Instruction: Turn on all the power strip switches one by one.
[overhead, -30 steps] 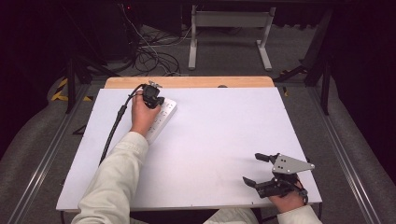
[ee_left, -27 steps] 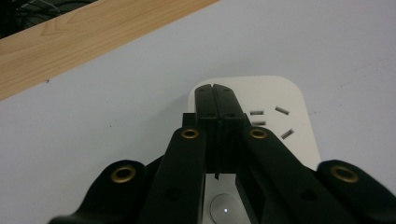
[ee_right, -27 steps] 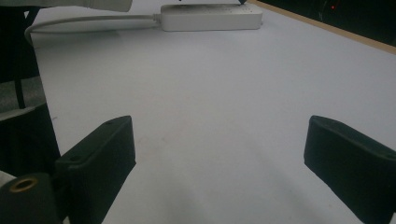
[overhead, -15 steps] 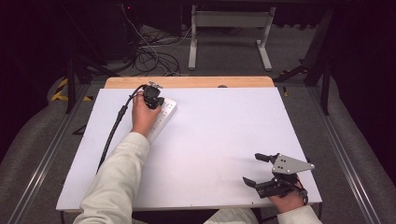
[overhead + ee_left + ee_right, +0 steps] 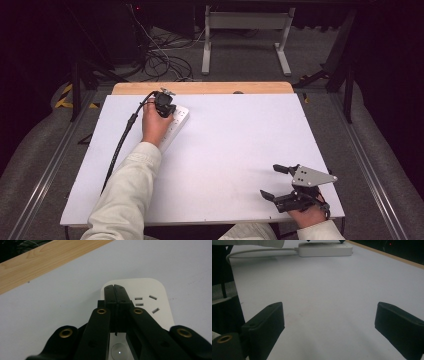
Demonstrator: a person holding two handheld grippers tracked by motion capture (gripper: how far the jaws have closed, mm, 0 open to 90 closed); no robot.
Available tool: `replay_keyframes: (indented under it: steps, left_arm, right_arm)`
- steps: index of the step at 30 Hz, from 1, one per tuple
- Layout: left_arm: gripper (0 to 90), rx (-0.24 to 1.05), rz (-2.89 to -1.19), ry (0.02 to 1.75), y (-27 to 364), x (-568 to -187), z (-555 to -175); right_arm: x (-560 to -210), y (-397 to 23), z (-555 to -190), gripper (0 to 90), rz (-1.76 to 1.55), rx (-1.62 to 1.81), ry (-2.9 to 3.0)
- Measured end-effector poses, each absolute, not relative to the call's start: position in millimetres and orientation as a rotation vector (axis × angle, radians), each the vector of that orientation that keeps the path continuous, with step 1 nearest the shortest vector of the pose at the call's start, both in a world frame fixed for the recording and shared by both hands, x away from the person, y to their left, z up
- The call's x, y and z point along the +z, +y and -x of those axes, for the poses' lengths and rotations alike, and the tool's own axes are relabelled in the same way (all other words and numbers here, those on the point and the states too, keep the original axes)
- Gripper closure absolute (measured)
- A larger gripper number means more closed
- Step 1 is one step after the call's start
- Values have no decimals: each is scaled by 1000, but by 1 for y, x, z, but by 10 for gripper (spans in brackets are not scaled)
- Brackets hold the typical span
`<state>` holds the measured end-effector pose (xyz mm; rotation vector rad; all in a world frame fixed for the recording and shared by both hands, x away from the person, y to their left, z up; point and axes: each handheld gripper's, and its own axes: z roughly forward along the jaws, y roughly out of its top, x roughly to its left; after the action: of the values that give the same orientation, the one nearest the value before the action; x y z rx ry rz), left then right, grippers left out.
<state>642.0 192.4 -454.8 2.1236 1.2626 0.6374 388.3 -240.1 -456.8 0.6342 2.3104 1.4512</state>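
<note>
A white power strip (image 5: 179, 121) lies at the back left of the white table top (image 5: 240, 140). My left gripper (image 5: 164, 103) is over it, held by a hand in a pale sleeve. In the left gripper view its jaws are pressed together with nothing between them, and the left gripper (image 5: 115, 287) points at the power strip's (image 5: 152, 303) far end beside a set of socket slots. A round button (image 5: 119, 352) shows beneath the jaws. My right gripper (image 5: 271, 181) rests near the front right corner, open and empty. The right gripper (image 5: 332, 320) faces the distant power strip (image 5: 324, 249).
A wooden strip (image 5: 200, 88) runs along the table's far edge. The left gripper's black cable (image 5: 122, 145) trails down the left side of the table. The strip's white cord (image 5: 262, 251) leads off toward the sleeve. Cables and a metal stand lie on the floor behind.
</note>
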Motion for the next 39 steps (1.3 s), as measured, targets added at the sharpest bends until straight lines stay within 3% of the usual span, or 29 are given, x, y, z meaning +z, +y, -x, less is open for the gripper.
replay_keyframes:
  steps: [20, 26, 27, 28, 35, 39]
  left_arm:
    - [900, 663, -2130, 1269, 195, -453, -640]
    - [886, 587, -2080, 1229, 203, -444, -624]
    - [775, 601, -2069, 1220, 203, -441, -620]
    - [736, 608, -2062, 1195, 204, -436, -614]
    - [554, 563, -1992, 1073, 212, -409, -567]
    - [499, 552, -1945, 1037, 221, -399, -540]
  right_arm:
    - [-457, -242, -388, 94, -643, 1457, 2303]
    - [-456, -240, -390, 94, -641, 1454, 2304]
    - [-456, -239, -391, 94, -637, 1462, 2302]
    - [-455, -238, -391, 94, -637, 1465, 2301]
    - [-453, -235, -395, 94, -621, 1470, 2294]
    - [-452, -234, -397, 93, -627, 1469, 2290]
